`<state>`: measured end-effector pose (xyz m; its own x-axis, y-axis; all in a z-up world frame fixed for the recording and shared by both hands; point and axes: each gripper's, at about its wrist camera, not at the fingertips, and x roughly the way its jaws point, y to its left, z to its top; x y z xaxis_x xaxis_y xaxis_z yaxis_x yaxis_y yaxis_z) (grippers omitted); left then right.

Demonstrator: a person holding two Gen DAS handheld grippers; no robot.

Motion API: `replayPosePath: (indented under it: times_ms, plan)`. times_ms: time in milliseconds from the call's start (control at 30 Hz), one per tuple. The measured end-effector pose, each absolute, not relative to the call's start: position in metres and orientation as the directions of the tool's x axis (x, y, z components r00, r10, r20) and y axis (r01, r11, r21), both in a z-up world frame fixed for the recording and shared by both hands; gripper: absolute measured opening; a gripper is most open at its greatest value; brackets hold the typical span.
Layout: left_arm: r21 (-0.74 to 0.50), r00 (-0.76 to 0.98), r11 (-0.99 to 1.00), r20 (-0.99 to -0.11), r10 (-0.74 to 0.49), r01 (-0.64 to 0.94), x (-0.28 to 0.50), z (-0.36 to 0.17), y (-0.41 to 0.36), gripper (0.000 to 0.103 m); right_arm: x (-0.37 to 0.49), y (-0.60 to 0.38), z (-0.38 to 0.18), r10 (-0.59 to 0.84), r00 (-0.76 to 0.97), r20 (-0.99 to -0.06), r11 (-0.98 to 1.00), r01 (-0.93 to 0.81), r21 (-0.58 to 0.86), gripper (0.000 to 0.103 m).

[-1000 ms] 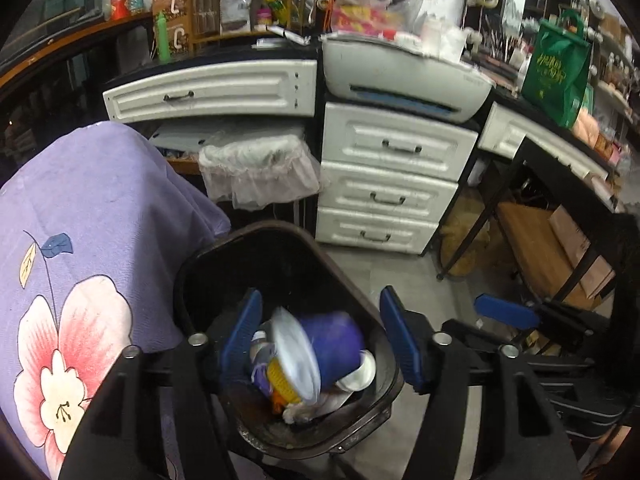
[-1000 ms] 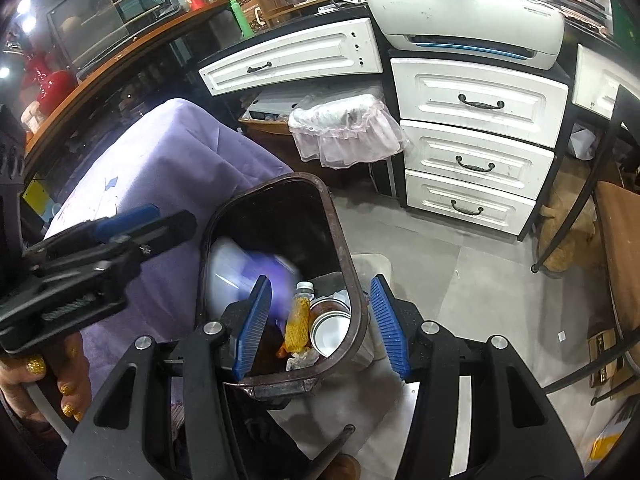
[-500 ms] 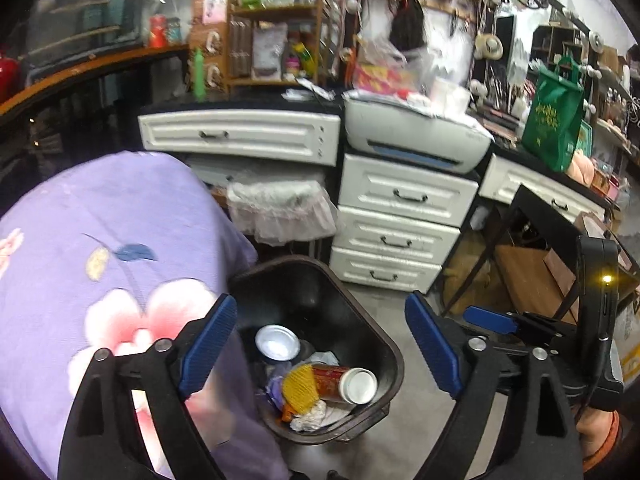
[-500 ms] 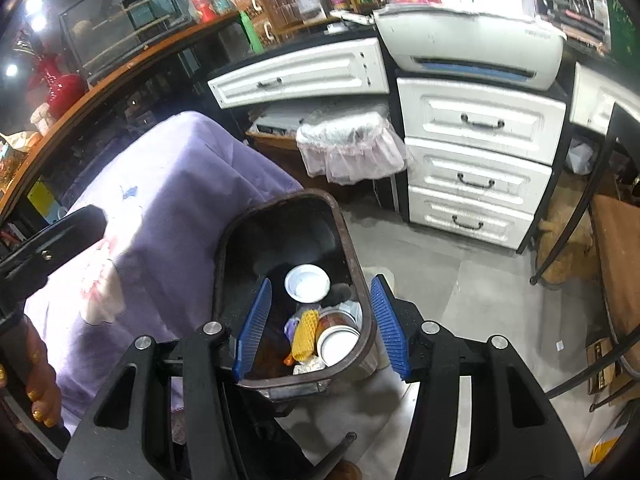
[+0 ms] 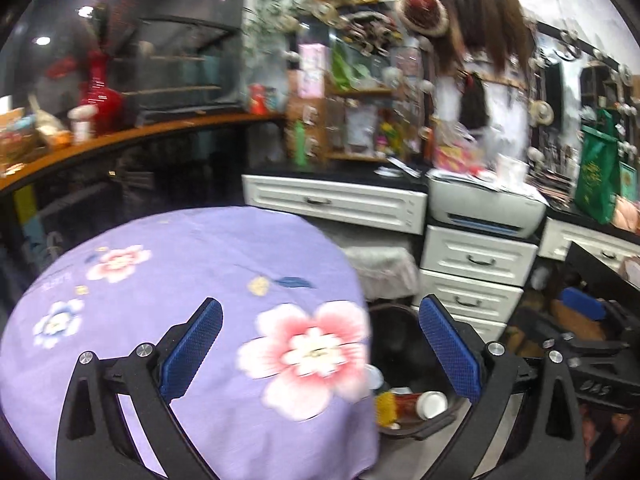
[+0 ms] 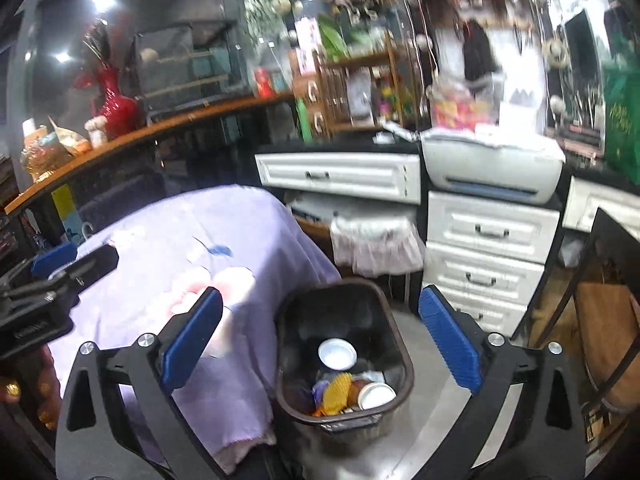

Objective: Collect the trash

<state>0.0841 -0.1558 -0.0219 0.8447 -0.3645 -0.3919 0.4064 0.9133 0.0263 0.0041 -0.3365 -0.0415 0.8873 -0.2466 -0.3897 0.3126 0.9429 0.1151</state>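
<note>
Now both of your tongs are empty, and their blue pads are spreading wide apart with nothing between them. Your left tongs [image 5: 318, 350] hang over the purple flowered cloth on the table [image 5: 168, 280]. Your right tongs [image 6: 320, 346] hang above the dark trash bin [image 6: 396, 344], which stands on the floor just beside the table, at about 3 o'clock from the cloth's edge.

The trash is inside the bin. You can see a white round lid [image 6: 337, 353], a yellow net-like piece [image 6: 338, 390], and a cup with a white rim [image 6: 377, 395] lying on its side. They all sit low in the bin, at its 6 o'clock end.

I see no trash on the cloth from here. So this step looks like checking for more. Look slowly across the table top, from 9 o'clock to 3 o'clock, because the pictures are blurry when you move fast.

If you find a piece, come down with the pads wide, one on each side of it. Squeeze gently so a light cup does not crush or pop out.

Keep your two tongs well apart so they do not bump. Do not snag the cloth, or it may slide off the table.
</note>
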Motion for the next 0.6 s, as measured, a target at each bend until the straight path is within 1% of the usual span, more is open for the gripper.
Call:
replayPosePath:
  times_ms: [133,233,333,400,600]
  plan:
    - [0.034,0.871,0.935,-0.376,-0.316,0.354,0.070,-0.018,-0.135,0.097,-0.005,-0.312,-0.033,-0.279,0.889,-0.364,0.949,0.314,0.040,0.097]
    - [0.050,0.896,0.949,-0.347,-0.275,0.311,0.053,-0.016,-0.119,0.098,-0.019,-0.299,-0.029,-0.271,0.905,-0.328,0.953,0.299,0.038,0.097]
    - [0.069,0.927,0.971,-0.321,-0.195,0.228,0.039,-0.016,-0.108,0.098,-0.030,-0.288,-0.028,-0.267,0.915,-0.304,0.958,0.286,0.022,0.097]
    - [0.062,0.938,0.980,-0.305,-0.163,0.191,0.029,-0.018,-0.099,0.097,-0.036,-0.281,-0.026,-0.266,0.919,-0.293,0.960,0.281,0.011,0.097]
    - [0.040,0.932,0.979,-0.314,-0.180,0.202,0.016,-0.023,-0.093,0.097,-0.051,-0.265,-0.024,-0.270,0.928,-0.257,0.962,0.271,-0.031,0.097]
